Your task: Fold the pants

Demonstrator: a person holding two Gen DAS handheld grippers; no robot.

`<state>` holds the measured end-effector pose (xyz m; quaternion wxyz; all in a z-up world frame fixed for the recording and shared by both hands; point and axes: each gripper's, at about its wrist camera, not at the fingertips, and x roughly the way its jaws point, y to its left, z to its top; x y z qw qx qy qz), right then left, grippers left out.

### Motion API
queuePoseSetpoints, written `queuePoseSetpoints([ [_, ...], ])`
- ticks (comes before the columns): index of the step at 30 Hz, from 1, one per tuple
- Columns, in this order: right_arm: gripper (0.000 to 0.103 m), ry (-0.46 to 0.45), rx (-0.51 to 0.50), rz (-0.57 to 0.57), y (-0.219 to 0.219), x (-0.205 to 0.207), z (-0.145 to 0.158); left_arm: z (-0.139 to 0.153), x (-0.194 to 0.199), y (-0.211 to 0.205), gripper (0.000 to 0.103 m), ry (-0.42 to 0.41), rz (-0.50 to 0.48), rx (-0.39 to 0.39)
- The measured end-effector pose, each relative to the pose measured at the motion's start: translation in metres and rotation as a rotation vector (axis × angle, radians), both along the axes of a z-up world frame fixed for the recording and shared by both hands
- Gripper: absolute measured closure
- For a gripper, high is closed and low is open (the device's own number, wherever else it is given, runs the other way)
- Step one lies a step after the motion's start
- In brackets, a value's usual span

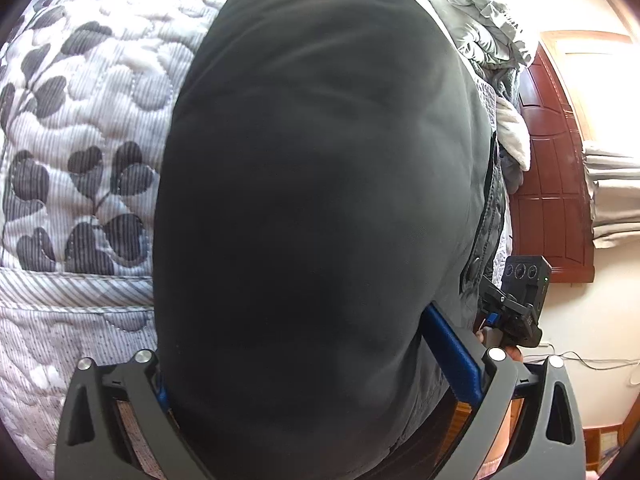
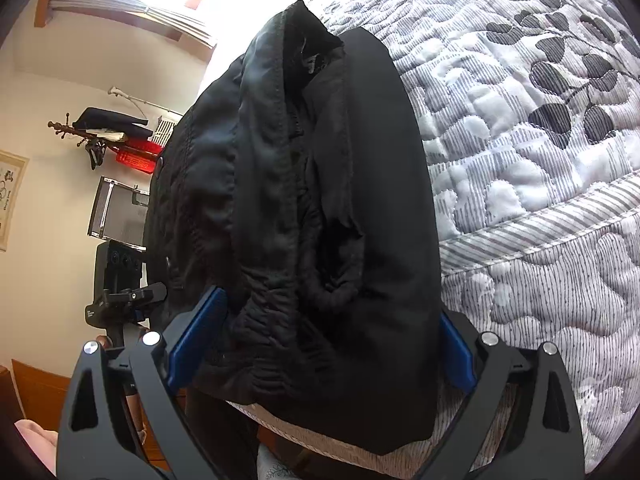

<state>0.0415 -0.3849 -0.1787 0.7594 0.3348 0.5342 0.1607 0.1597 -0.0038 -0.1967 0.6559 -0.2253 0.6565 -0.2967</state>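
Black pants (image 1: 312,184) fill the left wrist view, hanging over the bed edge. My left gripper (image 1: 316,364) has its blue fingers (image 1: 452,356) on both sides of the cloth and is shut on it. In the right wrist view the pants' bunched waistband (image 2: 288,216) sits between the blue fingers (image 2: 196,336) of my right gripper (image 2: 320,340), which is shut on it. The other gripper shows at the edge of each view: the right one (image 1: 520,300) in the left wrist view, the left one (image 2: 120,280) in the right wrist view.
A quilted bedspread with a grey leaf print (image 1: 80,152) (image 2: 540,140) covers the bed under the pants. Crumpled grey bedding (image 1: 492,28) lies at the far side. A dark wooden door (image 1: 552,168) and a wall rack (image 2: 116,136) stand beyond.
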Motion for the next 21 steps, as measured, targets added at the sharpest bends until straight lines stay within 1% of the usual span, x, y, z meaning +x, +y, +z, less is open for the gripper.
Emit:
queuePoseSetpoints([
  [2, 0.025, -0.004, -0.025, -0.004, 0.003, -0.001, 0.005, 0.003, -0.002, 0.002, 0.004, -0.01, 0.001, -0.023],
  [3, 0.029, -0.013, -0.035, -0.008, 0.004, -0.003, 0.008, 0.003, -0.002, 0.004, 0.006, -0.008, 0.005, -0.027],
  [5, 0.044, -0.041, -0.069, -0.005, 0.007, -0.007, 0.018, 0.003, -0.003, 0.008, 0.01, 0.0, 0.02, -0.009],
  [7, 0.052, -0.062, -0.114, -0.002, 0.013, -0.009, 0.028, 0.006, -0.003, 0.01, 0.016, 0.001, 0.045, 0.0],
  [8, 0.055, -0.068, -0.137, -0.001, 0.016, -0.009, 0.032, 0.009, -0.004, 0.011, 0.022, -0.008, 0.049, 0.007],
  [9, 0.056, -0.075, -0.163, 0.001, 0.02, -0.008, 0.038, 0.013, -0.005, 0.012, 0.029, -0.026, 0.05, 0.009],
  [10, 0.059, -0.085, -0.192, 0.006, 0.025, -0.008, 0.044, 0.019, -0.006, 0.013, 0.033, -0.041, 0.053, 0.006],
  [12, 0.063, -0.114, -0.247, 0.025, 0.035, -0.009, 0.056, 0.029, -0.008, 0.014, 0.049, -0.071, 0.055, 0.002],
  [13, 0.064, -0.123, -0.266, 0.03, 0.039, -0.009, 0.062, 0.034, -0.009, 0.014, 0.052, -0.085, 0.057, -0.002],
  [14, 0.065, -0.132, -0.277, 0.031, 0.042, -0.009, 0.067, 0.038, -0.01, 0.015, 0.057, -0.1, 0.058, -0.003],
  [15, 0.066, -0.145, -0.284, 0.031, 0.045, -0.009, 0.072, 0.042, -0.011, 0.013, 0.06, -0.118, 0.059, 0.0],
  [17, 0.067, -0.172, -0.313, 0.037, 0.051, -0.01, 0.083, 0.047, -0.012, 0.013, 0.063, -0.144, 0.071, -0.006],
  [19, 0.067, -0.199, -0.359, 0.053, 0.057, -0.011, 0.094, 0.05, -0.014, 0.013, 0.065, -0.152, 0.082, -0.023],
  [21, 0.068, -0.221, -0.375, 0.059, 0.062, -0.008, 0.104, 0.055, -0.016, 0.014, 0.066, -0.177, 0.093, -0.039],
])
